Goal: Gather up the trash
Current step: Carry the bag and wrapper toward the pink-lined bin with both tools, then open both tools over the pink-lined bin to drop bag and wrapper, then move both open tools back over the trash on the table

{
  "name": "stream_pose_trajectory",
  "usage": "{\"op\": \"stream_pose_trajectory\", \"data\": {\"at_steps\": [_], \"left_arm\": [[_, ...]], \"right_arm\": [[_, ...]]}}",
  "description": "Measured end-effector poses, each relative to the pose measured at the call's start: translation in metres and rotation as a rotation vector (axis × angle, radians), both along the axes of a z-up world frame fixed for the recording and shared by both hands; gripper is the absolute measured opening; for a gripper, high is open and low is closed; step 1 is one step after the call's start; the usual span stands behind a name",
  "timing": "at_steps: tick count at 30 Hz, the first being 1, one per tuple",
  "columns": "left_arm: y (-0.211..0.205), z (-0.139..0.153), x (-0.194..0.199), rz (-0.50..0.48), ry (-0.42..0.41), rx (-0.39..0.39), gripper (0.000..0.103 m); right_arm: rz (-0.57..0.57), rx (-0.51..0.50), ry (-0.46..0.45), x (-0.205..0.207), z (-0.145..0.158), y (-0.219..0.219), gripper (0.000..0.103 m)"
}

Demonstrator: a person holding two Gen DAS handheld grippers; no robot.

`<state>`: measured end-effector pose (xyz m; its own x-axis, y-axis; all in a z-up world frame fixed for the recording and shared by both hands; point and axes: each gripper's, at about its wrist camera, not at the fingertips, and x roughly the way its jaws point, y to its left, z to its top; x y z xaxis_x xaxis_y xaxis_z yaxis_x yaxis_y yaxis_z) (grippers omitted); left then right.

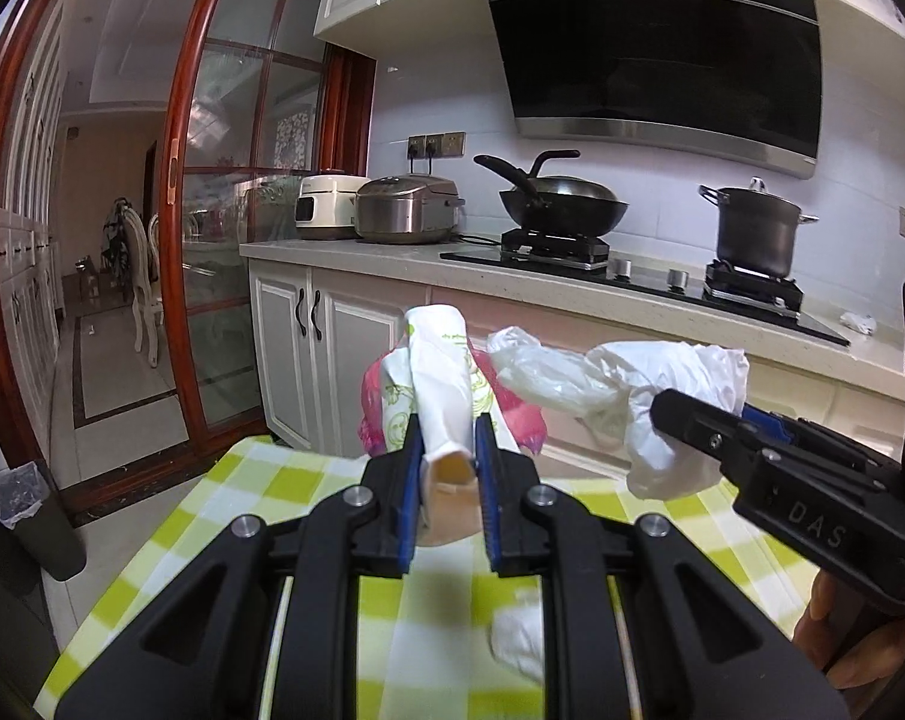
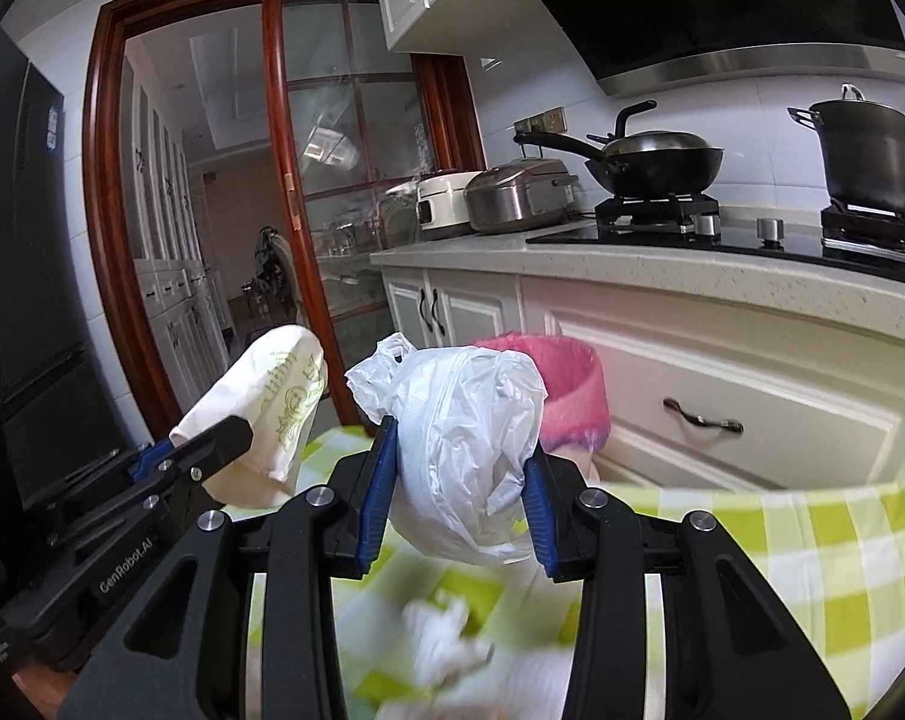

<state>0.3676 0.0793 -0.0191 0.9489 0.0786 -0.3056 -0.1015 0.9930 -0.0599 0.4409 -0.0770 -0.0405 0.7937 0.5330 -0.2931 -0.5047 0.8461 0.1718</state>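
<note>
Over the desk (image 1: 284, 480) with its green-checked cloth, both grippers are carrying trash towards the pink-lined bin (image 2: 572, 384), which is standing just beyond the far edge at about twelve o'clock from the right wrist view. The right gripper (image 2: 461, 480) is clamping a crumpled white plastic bag (image 2: 470, 438) between its blue pads, with the bag bulging above and below them. The bag is looking light, soft and slippery, so the hold is best taken at the bunched middle, where the layers are thickest, not at a loose flap that could slide out. At about ten o'clock from that gripper, the left gripper (image 1: 449, 456) is pinching a white paper cup (image 1: 440, 384) with green print, narrowed onto its lower body near the base. The cup is appearing light and easily crushed, so a gentle squeeze low on the wall is likely holding it best. A smaller crumpled white tissue (image 2: 446, 636) is lying on the cloth at about six o'clock, blurred, and apparently remaining to be collected.
</note>
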Motion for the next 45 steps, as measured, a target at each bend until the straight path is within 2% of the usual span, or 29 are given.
{"op": "stream_pose_trajectory", "data": {"at_steps": [10, 15, 21, 28, 30, 32, 33, 35, 39, 42, 45], "left_arm": [[0.018, 0.007, 0.114, -0.027, 0.015, 0.027, 0.017], [0.040, 0.001, 0.173, -0.045, 0.056, -0.045, 0.017], [0.063, -0.011, 0.246, -0.083, 0.121, -0.097, 0.018], [0.077, -0.036, 0.302, -0.111, 0.182, -0.123, 0.019], [0.085, -0.045, 0.314, -0.105, 0.198, -0.139, 0.024], [0.091, -0.052, 0.320, -0.100, 0.205, -0.146, 0.045], [0.093, -0.053, 0.321, -0.095, 0.204, -0.150, 0.048], [0.100, -0.058, 0.321, -0.082, 0.207, -0.156, 0.050], [0.114, -0.059, 0.304, -0.051, 0.195, -0.173, 0.054], [0.117, -0.051, 0.279, -0.038, 0.184, -0.165, 0.059], [0.113, -0.036, 0.241, -0.017, 0.143, -0.144, 0.073]], "right_arm": [[-0.021, -0.022, 0.008, 0.106, 0.013, 0.017, 0.038], [-0.039, -0.035, 0.040, 0.163, 0.012, 0.024, 0.039], [-0.031, -0.054, 0.102, 0.229, -0.002, 0.035, 0.039], [-0.008, -0.038, 0.169, 0.288, -0.028, 0.043, 0.042], [0.013, -0.045, 0.189, 0.302, -0.037, 0.048, 0.042], [0.035, -0.036, 0.212, 0.313, -0.044, 0.052, 0.045], [0.041, -0.030, 0.223, 0.319, -0.048, 0.053, 0.050], [0.043, -0.027, 0.231, 0.322, -0.051, 0.053, 0.053], [0.052, -0.012, 0.237, 0.319, -0.051, 0.047, 0.053], [0.049, 0.003, 0.227, 0.300, -0.042, 0.036, 0.053], [0.057, 0.005, 0.198, 0.263, -0.025, 0.023, 0.053]]}}
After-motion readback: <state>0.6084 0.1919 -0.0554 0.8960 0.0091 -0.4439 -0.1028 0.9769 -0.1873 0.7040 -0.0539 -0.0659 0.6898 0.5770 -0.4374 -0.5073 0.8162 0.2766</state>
